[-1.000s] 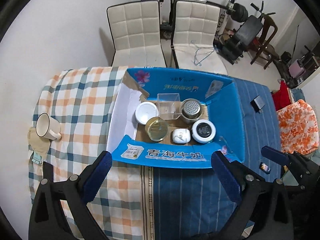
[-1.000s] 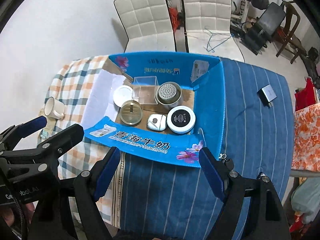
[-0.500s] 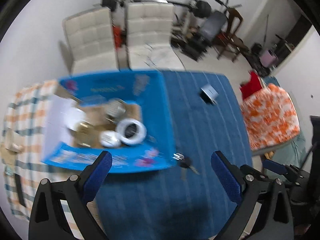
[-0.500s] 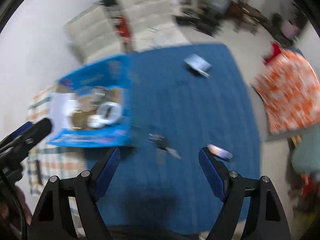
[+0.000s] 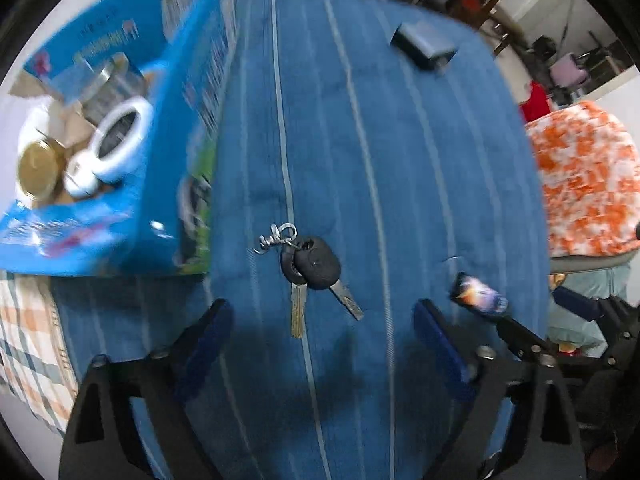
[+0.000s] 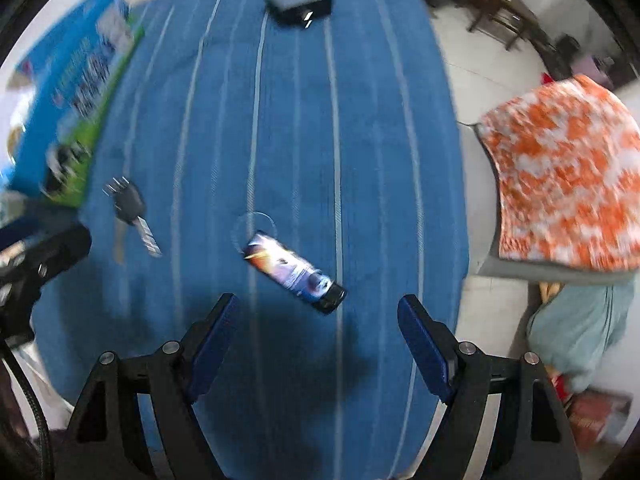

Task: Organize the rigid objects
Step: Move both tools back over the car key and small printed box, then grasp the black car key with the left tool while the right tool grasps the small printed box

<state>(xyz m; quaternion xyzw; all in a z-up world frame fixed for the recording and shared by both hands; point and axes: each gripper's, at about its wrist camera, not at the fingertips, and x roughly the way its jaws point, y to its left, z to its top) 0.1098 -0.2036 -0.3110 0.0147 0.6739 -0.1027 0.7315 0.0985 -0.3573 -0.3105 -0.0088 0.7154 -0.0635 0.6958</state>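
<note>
Three loose things are counted on the blue striped cloth (image 5: 420, 160), all placed here relative to the blue carton (image 5: 120, 216) at its left edge. Inside the carton, five or so containers are made out through the blur, among them a gold-lidded tin (image 5: 38, 168) and a white-rimmed round case (image 5: 120, 144).

Just right of the carton, one bunch of keys (image 5: 310, 268) is seen: two blades, dark plastic heads, a wire ring. It is judged light, stiff and loose-jointed, so it is best pinched across the bulky dark head. The left gripper (image 5: 320, 344) is held spread wide and empty, just short of the blades.

Further right of the carton, one printed lighter (image 6: 294, 270) lies slanted. It is judged light, hard and smooth, hence slippery, and is best taken across its narrow sides at mid-length. The right gripper (image 6: 318, 340) is likewise spread apart, holding nothing, just short of it.

Farthest from the carton, one dark charger block (image 6: 298, 2) is seen.
</note>
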